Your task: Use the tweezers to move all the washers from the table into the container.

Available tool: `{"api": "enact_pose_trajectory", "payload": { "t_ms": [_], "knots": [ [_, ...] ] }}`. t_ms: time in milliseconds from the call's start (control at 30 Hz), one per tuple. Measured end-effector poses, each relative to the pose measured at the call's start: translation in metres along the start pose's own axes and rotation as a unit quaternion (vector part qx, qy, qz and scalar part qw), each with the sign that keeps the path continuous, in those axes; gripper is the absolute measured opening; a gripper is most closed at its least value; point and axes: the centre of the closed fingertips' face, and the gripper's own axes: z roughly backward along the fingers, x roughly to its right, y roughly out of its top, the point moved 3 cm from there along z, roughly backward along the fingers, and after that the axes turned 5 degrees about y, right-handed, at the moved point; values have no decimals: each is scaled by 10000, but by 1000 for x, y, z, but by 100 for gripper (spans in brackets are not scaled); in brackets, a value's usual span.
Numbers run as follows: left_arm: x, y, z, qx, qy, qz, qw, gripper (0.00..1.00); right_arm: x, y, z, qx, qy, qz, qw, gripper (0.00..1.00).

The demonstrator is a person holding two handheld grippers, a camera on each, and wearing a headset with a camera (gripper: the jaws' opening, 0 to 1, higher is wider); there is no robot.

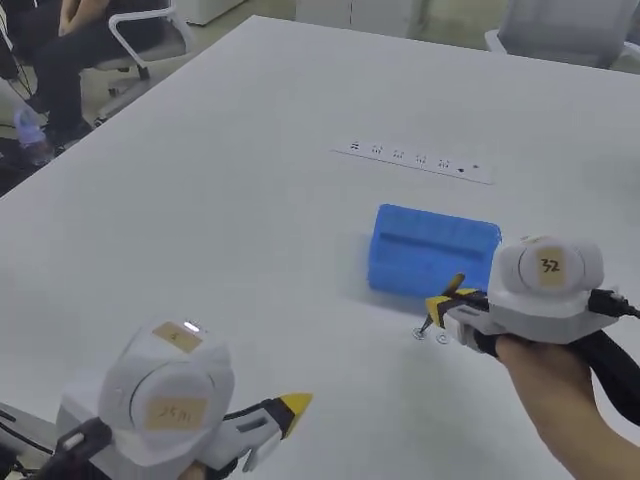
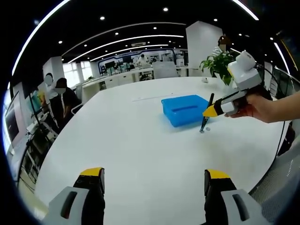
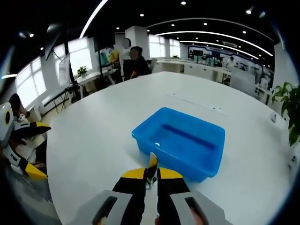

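White table [image 1: 250, 200]; label [image 1: 549, 266] "32" on right tool [image 1: 438, 306]

The head view looks steeply down on the white table [image 1: 200, 220], the blue container [image 1: 432, 250] fairly near, right of centre. The left gripper view sits low, facing across the table to that container, small at upper right (the right gripper [image 2: 209, 111], holding tweezers [image 2: 204, 124], beside it). The right gripper view looks into the same container from close by.
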Motion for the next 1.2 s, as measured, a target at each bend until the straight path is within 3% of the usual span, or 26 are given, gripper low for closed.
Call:
{"api": "enact_pose_trajectory", "payload": {
  "t_ms": [400,867,1200],
  "knots": [
    [0,-2,-1,-116,54,3,9999,90,-1,1,-1,-41,74,131,9999,3],
    [0,-1,0,-78,51,-9,10000,89,0,1,-2,-159,128,159,9997,3],
    [1,-1,0,-83,43,-24,10000,89,1,9,9,-67,149,136,9998,3]
  ]
}}
